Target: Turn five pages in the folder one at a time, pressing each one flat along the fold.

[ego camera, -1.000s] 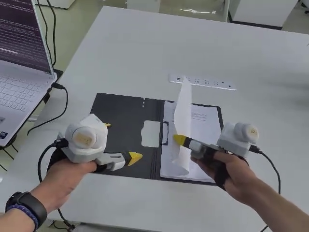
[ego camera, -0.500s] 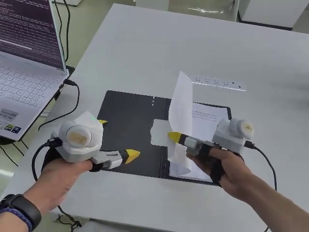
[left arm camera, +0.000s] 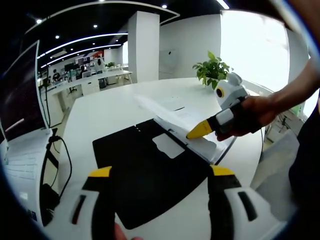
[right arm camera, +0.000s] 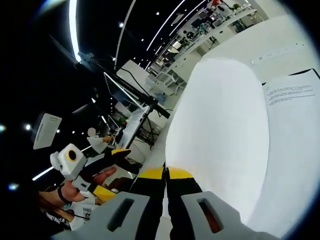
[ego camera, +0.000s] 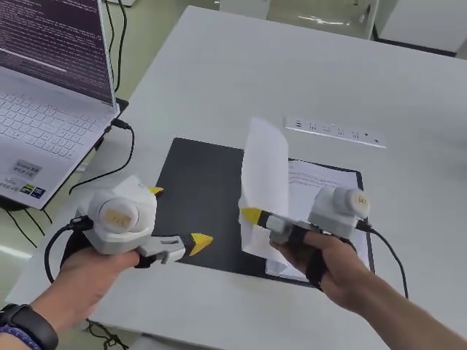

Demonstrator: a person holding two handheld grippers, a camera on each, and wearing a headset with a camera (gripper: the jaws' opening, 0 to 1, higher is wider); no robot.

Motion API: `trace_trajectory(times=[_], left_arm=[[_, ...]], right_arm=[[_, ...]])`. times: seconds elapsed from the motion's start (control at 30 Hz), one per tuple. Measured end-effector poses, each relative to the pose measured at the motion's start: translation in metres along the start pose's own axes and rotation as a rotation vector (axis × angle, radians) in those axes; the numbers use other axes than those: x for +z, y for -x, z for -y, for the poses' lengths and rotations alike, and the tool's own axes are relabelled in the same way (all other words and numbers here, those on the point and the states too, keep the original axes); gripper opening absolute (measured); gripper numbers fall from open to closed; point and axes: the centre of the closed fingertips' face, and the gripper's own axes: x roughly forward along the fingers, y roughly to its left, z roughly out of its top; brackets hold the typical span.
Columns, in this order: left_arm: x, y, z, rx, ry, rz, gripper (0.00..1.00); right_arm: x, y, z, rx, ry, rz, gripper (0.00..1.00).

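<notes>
A black folder (ego camera: 197, 189) lies open on the white table (ego camera: 241, 80). My right gripper (ego camera: 252, 215) is shut on the lower edge of a white page (ego camera: 263, 171), which stands lifted above the fold and leans left. In the right gripper view the page (right arm camera: 225, 130) rises from between the closed yellow tips of my right gripper (right arm camera: 165, 174). A printed sheet (ego camera: 321, 182) lies flat on the folder's right half. My left gripper (ego camera: 178, 216) hovers open over the folder's left front corner. Its jaws frame the black cover (left arm camera: 150, 170) in the left gripper view.
An open laptop (ego camera: 44, 95) stands at the left with cables (ego camera: 117, 164) trailing towards the folder. A white power strip (ego camera: 336, 133) lies beyond the folder. The table's front edge runs just below both hands.
The right gripper has carried the page left, from upright over the right half to leaning across the fold. The left gripper stays open near the left cover. The head camera has shifted.
</notes>
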Motion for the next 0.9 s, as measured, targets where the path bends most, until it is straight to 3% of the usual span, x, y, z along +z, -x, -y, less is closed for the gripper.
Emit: trace_trajectory(times=[0.37,0.73,0.9], left_arm=[[-0.012,0.003,-0.001,-0.009,0.015,-0.010,0.76],[-0.020,0.001,0.008,-0.031,0.034,-0.015,0.75],[-0.026,0.002,0.008,-0.032,0.050,-0.024,0.75]], right_arm=[[-0.014,-0.030,-0.004,0.022,-0.019,-0.041,0.00],[-0.033,-0.053,0.008,0.011,-0.081,-0.071,0.00],[-0.036,-0.062,0.022,-0.007,-0.111,-0.078,0.00]])
